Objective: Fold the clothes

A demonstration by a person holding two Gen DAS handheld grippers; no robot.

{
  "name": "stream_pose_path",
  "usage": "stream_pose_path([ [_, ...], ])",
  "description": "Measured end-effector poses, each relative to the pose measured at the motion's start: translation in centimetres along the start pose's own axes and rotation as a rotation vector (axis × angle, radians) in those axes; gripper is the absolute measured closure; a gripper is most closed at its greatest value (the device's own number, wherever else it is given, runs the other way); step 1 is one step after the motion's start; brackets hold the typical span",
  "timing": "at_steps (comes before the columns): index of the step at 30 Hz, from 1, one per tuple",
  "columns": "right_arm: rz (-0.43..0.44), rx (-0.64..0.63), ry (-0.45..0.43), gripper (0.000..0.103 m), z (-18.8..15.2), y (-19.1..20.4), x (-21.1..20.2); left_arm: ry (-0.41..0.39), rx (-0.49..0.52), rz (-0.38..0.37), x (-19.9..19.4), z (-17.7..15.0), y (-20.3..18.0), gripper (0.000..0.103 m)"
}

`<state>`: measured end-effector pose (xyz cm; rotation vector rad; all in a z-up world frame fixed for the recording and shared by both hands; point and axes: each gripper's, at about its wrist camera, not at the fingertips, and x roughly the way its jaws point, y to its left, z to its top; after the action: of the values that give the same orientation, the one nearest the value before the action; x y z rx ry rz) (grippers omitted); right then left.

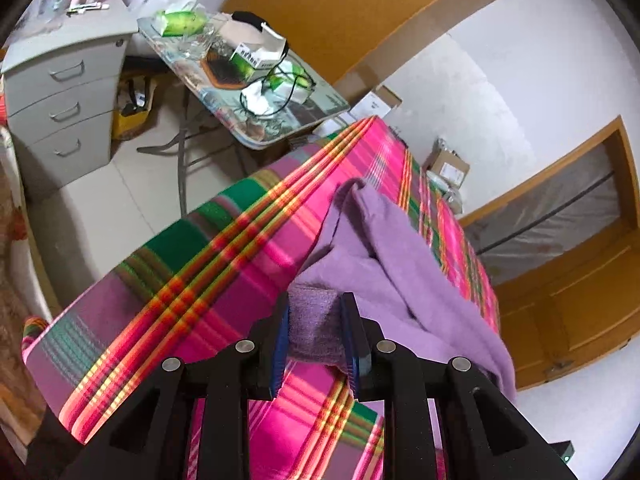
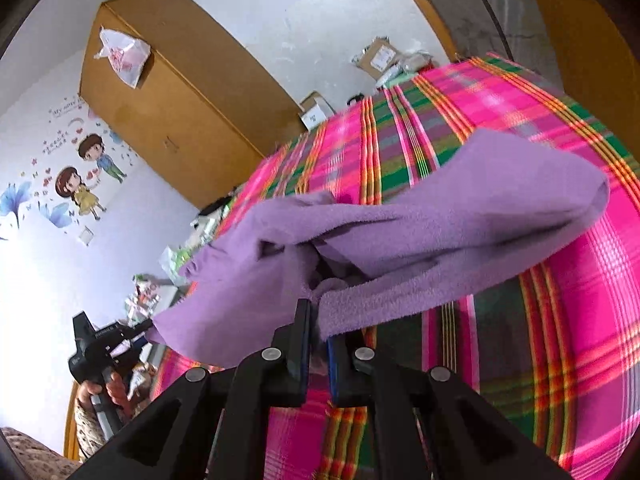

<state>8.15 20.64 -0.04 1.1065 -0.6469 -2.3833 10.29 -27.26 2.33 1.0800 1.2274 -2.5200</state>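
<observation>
Purple garment (image 1: 404,248) held off a bed by two hand-held grippers, seen from both wrist cameras. Left gripper (image 1: 316,320): its two blue-padded fingers pinch a thick bunched edge of the cloth, which fills the gap between them. From there the fabric runs away from the camera and to the right, draping in loose folds over the pink, green and orange plaid bedspread (image 1: 224,248).

Right gripper (image 2: 318,320): fingers pressed nearly together on a thin, gathered bit of the same garment — one part of the cloth stretches right and up in a long hanging fold above the bedspread, another spreads toward the left, where the other gripper grasps it at the far left, with a person's hand (image 2: 94,394) on its handle.

Surroundings, left wrist view: a grey drawer cabinet (image 1: 68,108) at upper left, a cluttered folding table (image 1: 304,104) just beyond the bed's far corner, a wooden wardrobe (image 1: 348,8) behind it, and a cardboard box (image 1: 448,164) on the floor by the white wall. Right wrist view — cartoon wall stickers (image 2: 80,176) beside the same wardrobe.
</observation>
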Motion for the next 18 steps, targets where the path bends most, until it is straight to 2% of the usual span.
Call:
stream_pose_path([
  [4, -0.038, -0.015, 0.027, 0.096, -0.9, -0.3, 0.7, 0.019, 0.017, 0.023, 0.4, -0.6, -0.1, 0.078],
  [9, -0.047, -0.023, 0.042, 0.093, -1.6, -0.5, 0.7, 0.024, 0.042, 0.044, 0.1, -0.8, -0.4, 0.076],
  [18, -0.086, -0.034, 0.043, 0.093, -2.1, -1.1, -0.3, -0.014, 0.128, 0.095, -1.7, -1.8, -2.3, 0.076],
])
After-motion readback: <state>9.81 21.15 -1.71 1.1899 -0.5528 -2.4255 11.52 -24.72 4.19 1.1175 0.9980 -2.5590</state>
